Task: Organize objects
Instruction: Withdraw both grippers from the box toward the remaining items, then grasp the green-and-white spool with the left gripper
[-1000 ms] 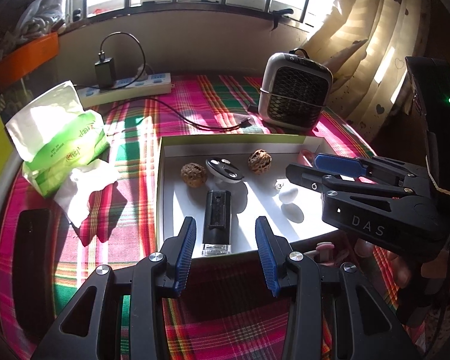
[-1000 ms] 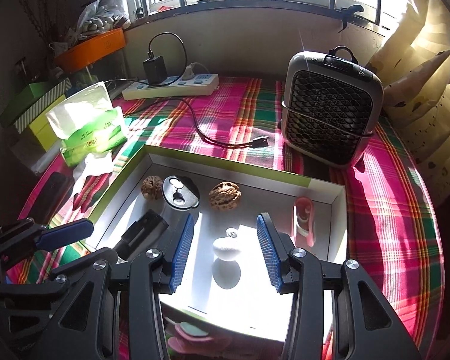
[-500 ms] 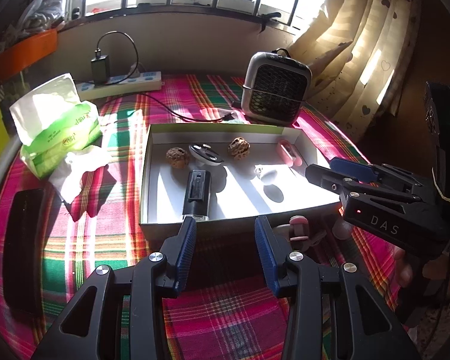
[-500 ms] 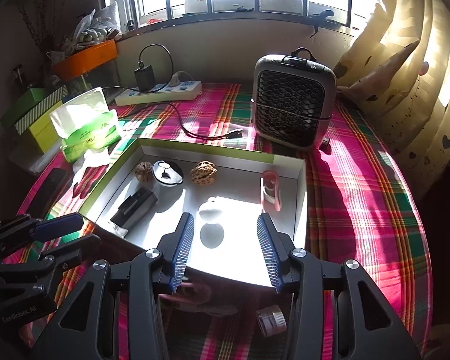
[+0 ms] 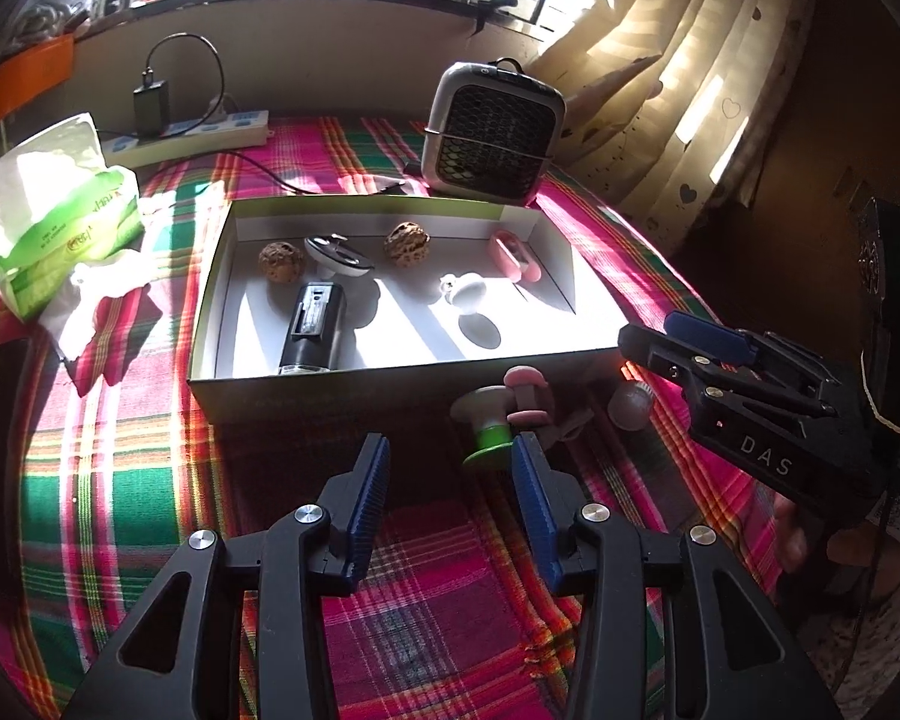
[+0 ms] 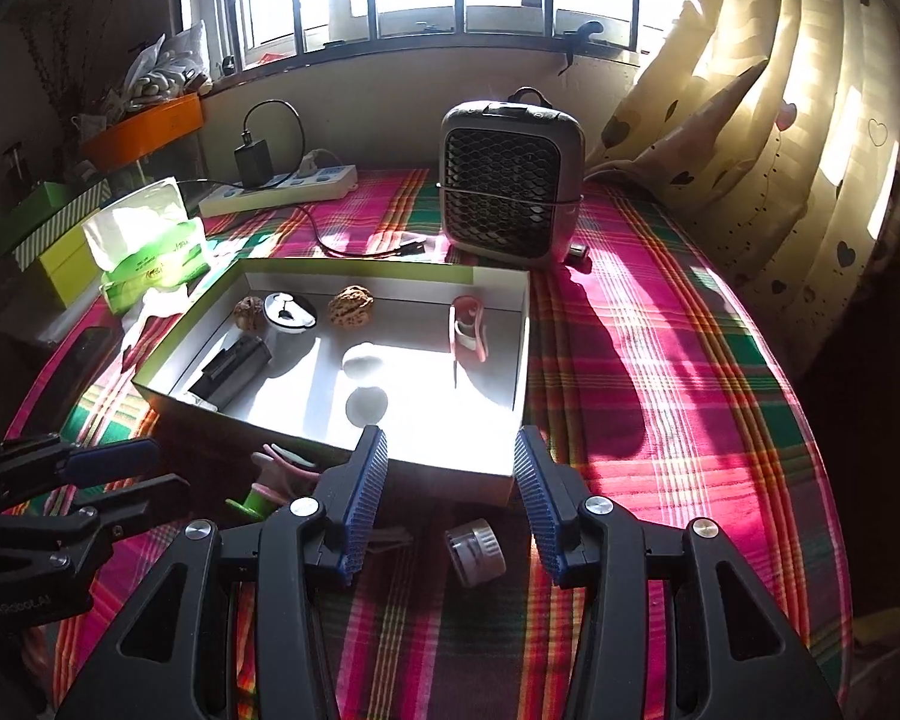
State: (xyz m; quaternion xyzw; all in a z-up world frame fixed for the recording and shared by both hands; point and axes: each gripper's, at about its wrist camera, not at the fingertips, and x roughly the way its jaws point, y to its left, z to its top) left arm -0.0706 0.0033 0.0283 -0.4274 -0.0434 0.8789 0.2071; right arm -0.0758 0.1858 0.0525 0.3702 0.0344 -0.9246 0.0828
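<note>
Ahead of the left gripper (image 5: 447, 498), in the left wrist view, a green-and-white spool (image 5: 486, 423) lies on the cloth (image 5: 120, 468) in the shadow of the box (image 5: 390, 387), just up and right of the gap between the fingers. Its long axis runs roughly along the pointing line, tilted a little left. A pink piece (image 5: 528, 393) lies against it. The jaws have just been opening; nothing is between them. The right gripper (image 5: 684, 339) hovers to the right, near a small jar (image 5: 630, 405).

Below the right gripper (image 6: 450, 507), in the right wrist view, the jar (image 6: 474, 552) lies on its side between the fingers' line, closer to this hand than to the left. Jaws are parted and empty. The box (image 6: 450, 471) holds two walnuts (image 6: 351, 309), a round gadget (image 6: 288, 315), a black device (image 6: 234, 366), a white egg shape (image 6: 360, 357) and a pink item (image 6: 468, 330).
</note>
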